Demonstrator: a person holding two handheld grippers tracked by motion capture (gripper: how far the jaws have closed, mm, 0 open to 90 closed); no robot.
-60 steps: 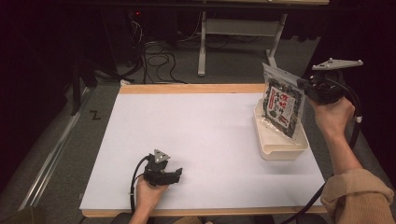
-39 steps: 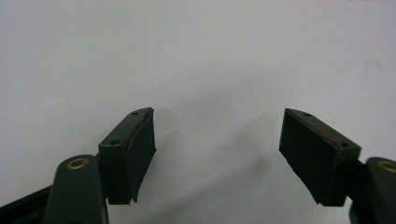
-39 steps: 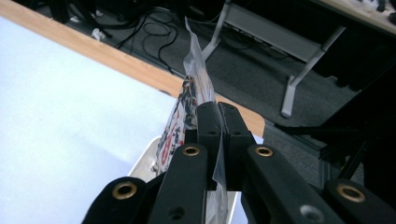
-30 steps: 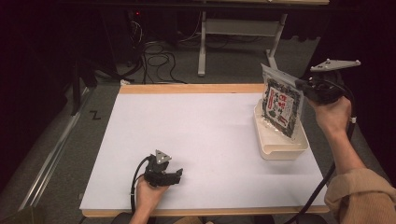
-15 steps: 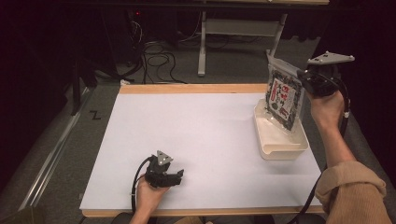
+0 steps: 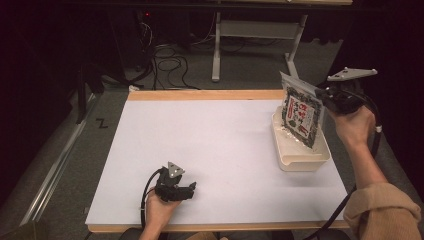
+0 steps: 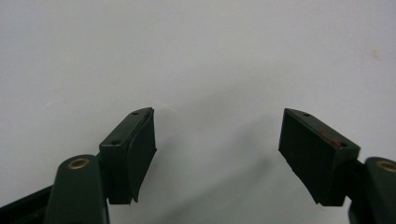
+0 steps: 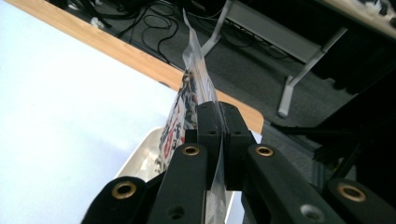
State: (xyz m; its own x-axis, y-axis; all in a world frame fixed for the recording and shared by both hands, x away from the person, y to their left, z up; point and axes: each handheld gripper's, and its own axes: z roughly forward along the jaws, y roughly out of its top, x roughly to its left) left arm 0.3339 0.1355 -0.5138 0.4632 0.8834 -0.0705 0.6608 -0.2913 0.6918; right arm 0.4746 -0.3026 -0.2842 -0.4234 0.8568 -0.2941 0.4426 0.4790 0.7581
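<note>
A dark snack packet [image 6: 301,115] with red and white print hangs upright over a cream tub [image 6: 300,155] at the table's right side. My right gripper [image 6: 326,100] is shut on the packet's right edge. In the right gripper view the packet [image 8: 189,107] is pinched edge-on between the closed jaws of the right gripper [image 8: 218,140], with the tub [image 8: 140,163] below. My left gripper [image 6: 189,189] rests near the front edge of the white table [image 6: 210,140], held in a hand. In the left gripper view my left gripper [image 7: 217,140] is open over bare white surface.
A wooden strip [image 6: 200,95] borders the table's far edge. Beyond it are cables [image 6: 165,55] on the floor and a metal table frame [image 6: 260,30]. A cable [image 6: 146,200] trails from the left gripper off the front edge.
The right gripper has lifted the packet a little higher over the tub and turned it more upright. The left gripper has stayed in place.
</note>
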